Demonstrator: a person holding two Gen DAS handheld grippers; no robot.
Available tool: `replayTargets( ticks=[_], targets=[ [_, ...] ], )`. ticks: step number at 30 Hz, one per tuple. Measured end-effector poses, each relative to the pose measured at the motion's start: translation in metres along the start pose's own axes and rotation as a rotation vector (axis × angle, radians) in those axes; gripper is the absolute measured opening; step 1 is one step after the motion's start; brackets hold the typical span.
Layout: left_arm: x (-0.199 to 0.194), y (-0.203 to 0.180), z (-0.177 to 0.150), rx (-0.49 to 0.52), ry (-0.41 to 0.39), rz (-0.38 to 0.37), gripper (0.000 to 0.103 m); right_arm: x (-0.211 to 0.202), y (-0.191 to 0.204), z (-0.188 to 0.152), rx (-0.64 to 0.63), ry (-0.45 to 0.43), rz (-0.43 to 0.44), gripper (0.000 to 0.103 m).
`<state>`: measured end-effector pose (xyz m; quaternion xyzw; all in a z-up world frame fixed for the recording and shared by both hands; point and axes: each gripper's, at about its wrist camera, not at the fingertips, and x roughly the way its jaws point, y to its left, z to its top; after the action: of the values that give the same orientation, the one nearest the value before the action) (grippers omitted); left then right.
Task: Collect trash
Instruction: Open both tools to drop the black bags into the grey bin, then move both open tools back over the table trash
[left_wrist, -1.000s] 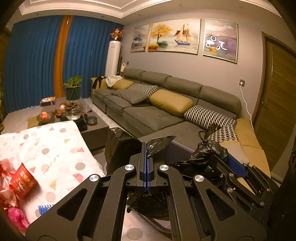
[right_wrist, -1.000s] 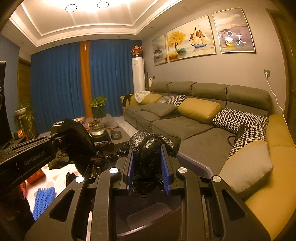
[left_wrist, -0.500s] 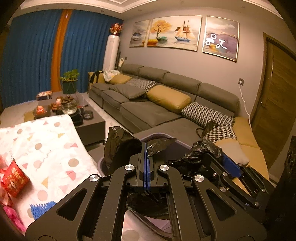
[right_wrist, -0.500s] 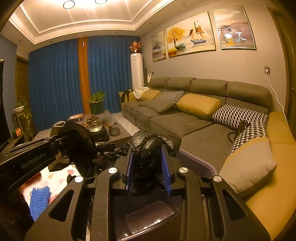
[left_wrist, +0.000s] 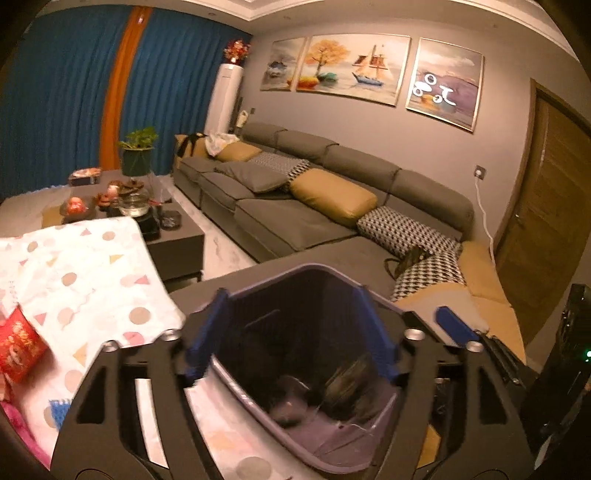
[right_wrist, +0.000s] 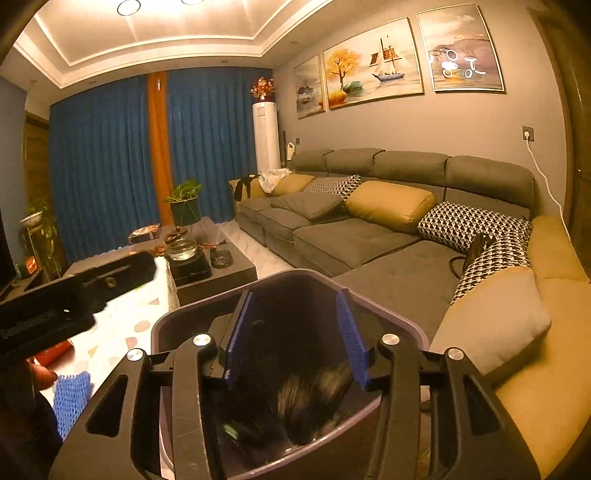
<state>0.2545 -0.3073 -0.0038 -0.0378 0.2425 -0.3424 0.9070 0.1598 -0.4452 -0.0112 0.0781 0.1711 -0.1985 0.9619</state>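
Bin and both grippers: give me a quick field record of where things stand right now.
bin: purple bin, open top, directly below both grippers
bag: black bag blurred, down inside the bin
left gripper: left gripper jaws just opened, nothing between them
right gripper: right gripper jaws just opened, nothing gripped
left on table: red packet, blue mesh item

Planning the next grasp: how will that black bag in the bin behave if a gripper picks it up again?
The black bag lies crumpled in the bin, so it is probably floppy and will sag. It looks thin and glossy, so likely light and a bit slippery. A pinch may catch only a fold.
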Motion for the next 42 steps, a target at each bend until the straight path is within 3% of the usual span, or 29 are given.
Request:
replayTargets(
  ticks=[3,9,17,29,34,42],
  targets=[
    [-0.015,0.002,0.001,-0.013,-0.038,0.040,0.091,-0.009,-0.002,0.001,0.002,-0.020,-0.008,0.063],
    [-0.060,0.008,-0.005,-0.002,-0.094,0.135,0.097,-0.041,0.005,-0.001,0.003,-0.077,0.013,0.085],
    [-0.134,0.024,-0.034,-0.017,-0.152,0.327,0.097,-0.085,0.035,-0.015,-0.029,-0.092,0.120,0.087],
    [-0.225,0.082,-0.115,-0.083,-0.119,0.546,0.097,-0.124,0.090,-0.053,-0.103,-0.032,0.258,0.087],
    [-0.229,0.095,-0.132,-0.114,-0.059,0.526,0.097,-0.127,0.108,-0.064,-0.085,0.001,0.294,0.087],
    [-0.198,0.092,-0.143,-0.096,0.031,0.484,0.097,-0.132,0.110,-0.068,-0.098,0.006,0.286,0.087]
  ],
)
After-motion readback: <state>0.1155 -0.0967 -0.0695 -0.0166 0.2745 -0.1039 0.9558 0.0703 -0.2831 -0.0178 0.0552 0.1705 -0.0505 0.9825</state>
